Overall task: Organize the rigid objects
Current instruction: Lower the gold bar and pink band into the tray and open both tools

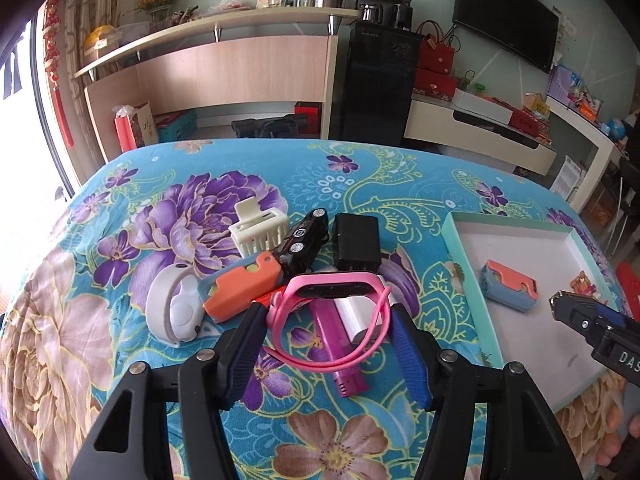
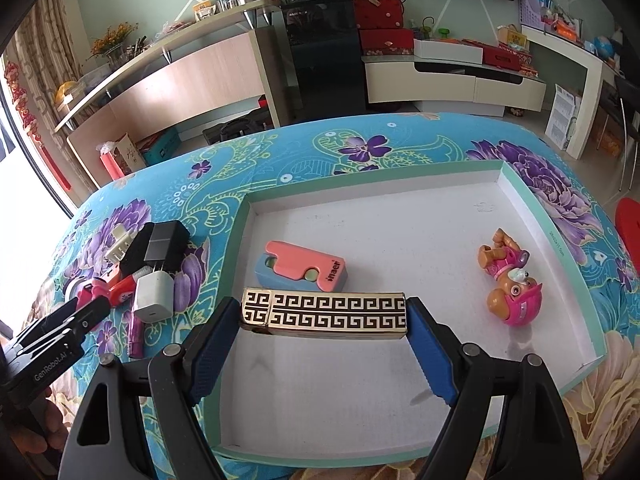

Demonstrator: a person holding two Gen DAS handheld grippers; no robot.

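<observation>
Left claw: my left claw (image 1: 326,312) is closed around the pink watch band (image 1: 332,286), lifted just off the pile.
Right claw: my right claw (image 2: 322,320) stands wide, gripping the gold patterned box (image 2: 324,314) end to end above the tray (image 2: 552,220) floor.
Done: ahead of the right claw, a pink-and-blue case (image 2: 300,266) and a toy pup (image 2: 510,280) already lie in the tray.
Left: beyond the left claw, the toy car (image 1: 302,242), black adapter (image 1: 356,246), white basket (image 1: 260,228), orange case (image 1: 240,286) and magenta tube (image 1: 340,344) wait on the floral worktop (image 1: 160,216).
Progress: I judge it under halfway.
</observation>
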